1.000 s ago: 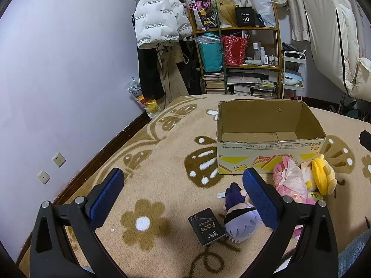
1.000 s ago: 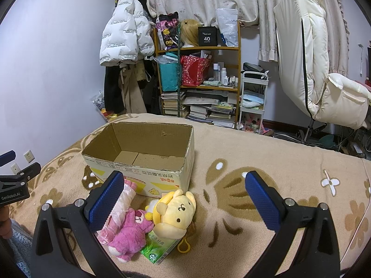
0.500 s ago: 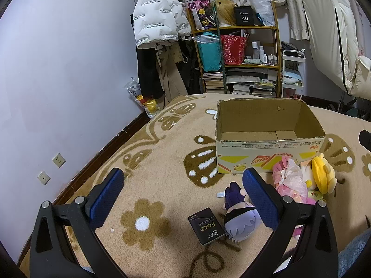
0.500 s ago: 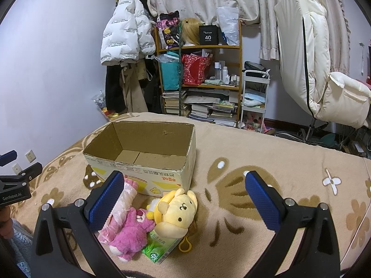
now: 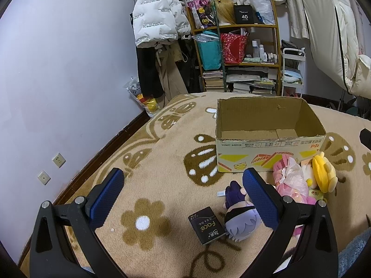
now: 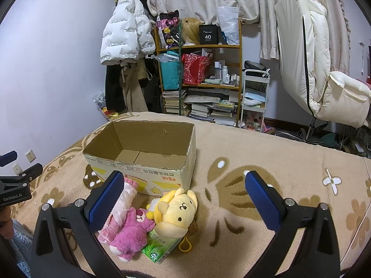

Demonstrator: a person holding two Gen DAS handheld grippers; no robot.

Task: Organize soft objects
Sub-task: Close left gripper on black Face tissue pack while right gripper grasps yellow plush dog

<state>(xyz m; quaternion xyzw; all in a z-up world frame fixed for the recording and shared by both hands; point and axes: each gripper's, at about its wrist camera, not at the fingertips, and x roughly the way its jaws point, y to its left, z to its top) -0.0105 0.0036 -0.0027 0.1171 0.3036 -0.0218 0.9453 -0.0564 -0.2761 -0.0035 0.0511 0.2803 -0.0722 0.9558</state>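
Note:
An open, empty cardboard box (image 5: 269, 146) (image 6: 143, 164) stands on the beige patterned blanket. In front of it lie a yellow plush (image 6: 177, 212) (image 5: 323, 173), a pink plush (image 6: 129, 231), a pink toy in a plastic bag (image 5: 288, 180) (image 6: 120, 203) and a purple-haired doll (image 5: 238, 217). My left gripper (image 5: 185, 183) is open and empty above the blanket, left of the doll. My right gripper (image 6: 184, 185) is open and empty above the yellow plush.
A black "face" packet (image 5: 206, 224) lies beside the doll. A green tissue pack (image 6: 160, 245) lies under the yellow plush. A cluttered shelf (image 6: 199, 78), hanging coats (image 6: 126, 39) and a white chair (image 6: 320, 69) stand beyond the bed. The wall (image 5: 58, 81) is at left.
Both views shifted very slightly; the grippers stay open and the objects have not moved.

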